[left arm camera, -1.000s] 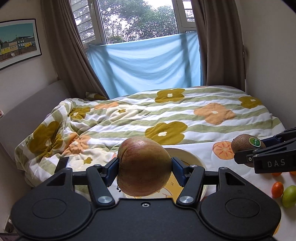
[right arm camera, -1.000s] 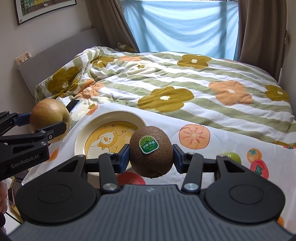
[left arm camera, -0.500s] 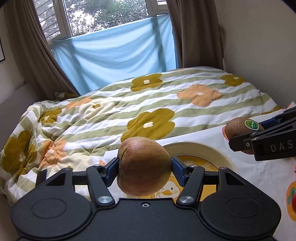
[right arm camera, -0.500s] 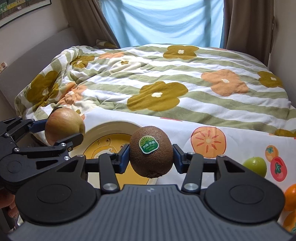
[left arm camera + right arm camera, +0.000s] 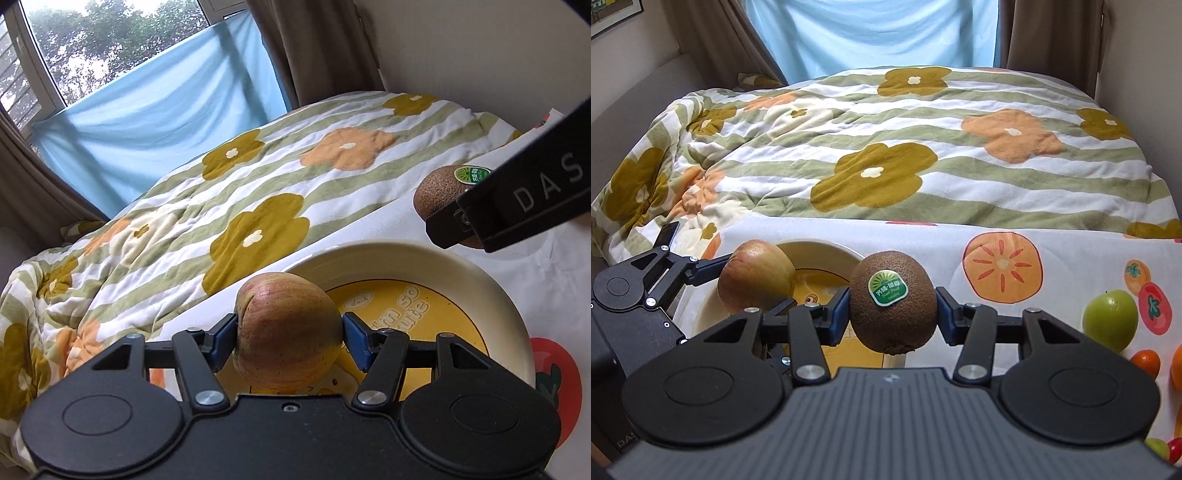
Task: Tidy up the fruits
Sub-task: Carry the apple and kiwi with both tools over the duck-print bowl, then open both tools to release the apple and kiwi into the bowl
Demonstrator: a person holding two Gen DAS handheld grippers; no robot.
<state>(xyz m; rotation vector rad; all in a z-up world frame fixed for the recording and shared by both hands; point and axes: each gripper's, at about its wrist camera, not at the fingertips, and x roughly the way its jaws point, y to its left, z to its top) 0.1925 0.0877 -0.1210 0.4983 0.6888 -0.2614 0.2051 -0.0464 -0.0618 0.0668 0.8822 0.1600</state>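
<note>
Carrying both fruits plateward: left gripper (image 5: 288,334) clamped on apple (image 5: 286,330), lower centre; right gripper (image 5: 892,308) clamped on kiwi (image 5: 892,301), above plate (image 5: 424,258) rim for release.

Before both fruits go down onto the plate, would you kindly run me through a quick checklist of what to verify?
1. Left gripper clamped on the apple: ok, both pads press its sides.
2. Right gripper clamped on the kiwi: ok, held at its middle, sticker facing the camera.
3. Plate free to receive fruit: ok, the visible part holds nothing.
4. Apple over the plate: ok, in the left wrist view it hangs above the near rim.
5. Kiwi over the plate: cannot tell, it seems near the plate's right edge.
6. Clearance between the grippers: cannot tell, they look close together in the right wrist view.
</note>
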